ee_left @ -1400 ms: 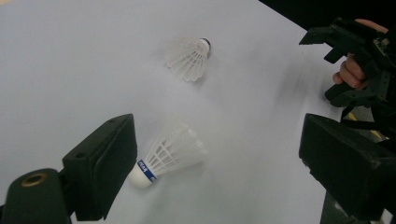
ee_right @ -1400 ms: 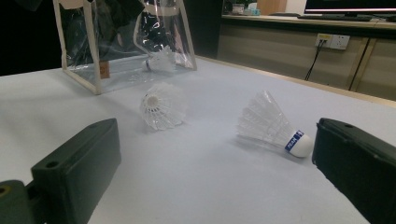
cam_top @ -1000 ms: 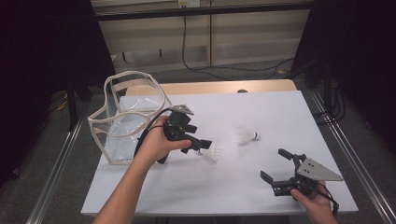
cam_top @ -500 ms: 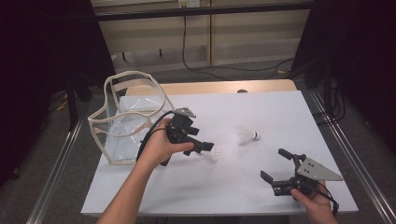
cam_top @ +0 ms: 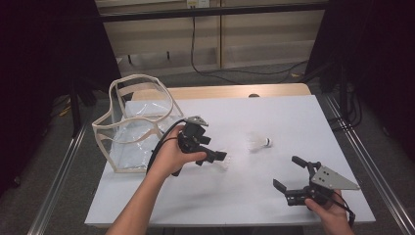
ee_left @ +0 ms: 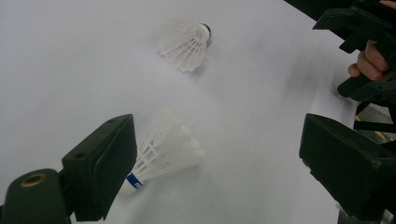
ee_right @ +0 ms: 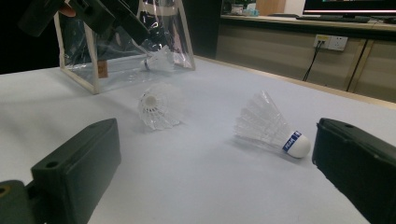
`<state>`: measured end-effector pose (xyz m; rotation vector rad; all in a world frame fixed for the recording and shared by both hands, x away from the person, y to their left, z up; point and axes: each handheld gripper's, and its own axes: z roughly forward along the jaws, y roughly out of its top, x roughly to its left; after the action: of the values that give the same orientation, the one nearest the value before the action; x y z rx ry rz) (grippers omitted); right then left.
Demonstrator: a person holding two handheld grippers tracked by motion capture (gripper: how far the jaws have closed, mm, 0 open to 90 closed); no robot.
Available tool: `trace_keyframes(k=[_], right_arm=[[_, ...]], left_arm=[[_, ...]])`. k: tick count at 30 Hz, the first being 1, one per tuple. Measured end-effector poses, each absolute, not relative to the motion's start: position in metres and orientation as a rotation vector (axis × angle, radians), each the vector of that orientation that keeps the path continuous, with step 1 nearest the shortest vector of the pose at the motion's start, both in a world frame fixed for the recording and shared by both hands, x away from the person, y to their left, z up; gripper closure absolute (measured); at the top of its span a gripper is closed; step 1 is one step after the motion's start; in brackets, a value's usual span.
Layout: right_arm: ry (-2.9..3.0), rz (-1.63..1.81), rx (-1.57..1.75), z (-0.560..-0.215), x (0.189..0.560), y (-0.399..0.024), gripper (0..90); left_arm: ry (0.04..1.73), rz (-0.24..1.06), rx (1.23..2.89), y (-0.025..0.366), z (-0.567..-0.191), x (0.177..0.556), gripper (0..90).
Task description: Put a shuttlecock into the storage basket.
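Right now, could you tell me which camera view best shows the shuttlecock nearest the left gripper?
The left gripper view: the shuttlecock lies large between the open jaws. The right gripper view shows it smaller, cork-on; in the high view it's a pale blur at the left gripper.

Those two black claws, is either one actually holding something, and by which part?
Nothing is held. The left gripper hovers open around a shuttlecock lying on the table; the right gripper is open and empty.

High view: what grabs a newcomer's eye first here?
Probably the left gripper, jaws open, poised at a white shuttlecock near the middle of the white table. A second shuttlecock lies apart to its right. A clear bag with cream trim stands open at the table's left edge, and the right gripper waits open near the front right corner.
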<state>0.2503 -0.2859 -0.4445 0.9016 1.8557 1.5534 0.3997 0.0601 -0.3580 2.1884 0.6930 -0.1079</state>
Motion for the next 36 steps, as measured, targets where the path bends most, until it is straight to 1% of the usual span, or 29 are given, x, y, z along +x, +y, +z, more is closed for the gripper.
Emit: trace_keyframes(k=[8, 15, 24, 36], right_arm=[[1.856, 1.552, 0.904, -0.444, 0.250, -0.286, 0.7], [1.855, 1.552, 0.902, -0.444, 0.250, -0.286, 0.7], [1.857, 1.555, 0.901, -0.445, 0.250, -0.287, 0.7], [1.855, 1.555, 0.901, -0.444, 0.250, -0.286, 0.7]], left_arm=[[0.706, -0.090, 2.198, 0.059, -0.364, 0.399, 9.3], [0.734, -0.105, 2.205, 0.055, -0.372, 0.398, 8.2], [0.739, -0.082, 2.205, 0.053, -0.374, 0.399, 8.3], [0.723, -0.085, 2.227, 0.045, -0.381, 0.398, 9.9]])
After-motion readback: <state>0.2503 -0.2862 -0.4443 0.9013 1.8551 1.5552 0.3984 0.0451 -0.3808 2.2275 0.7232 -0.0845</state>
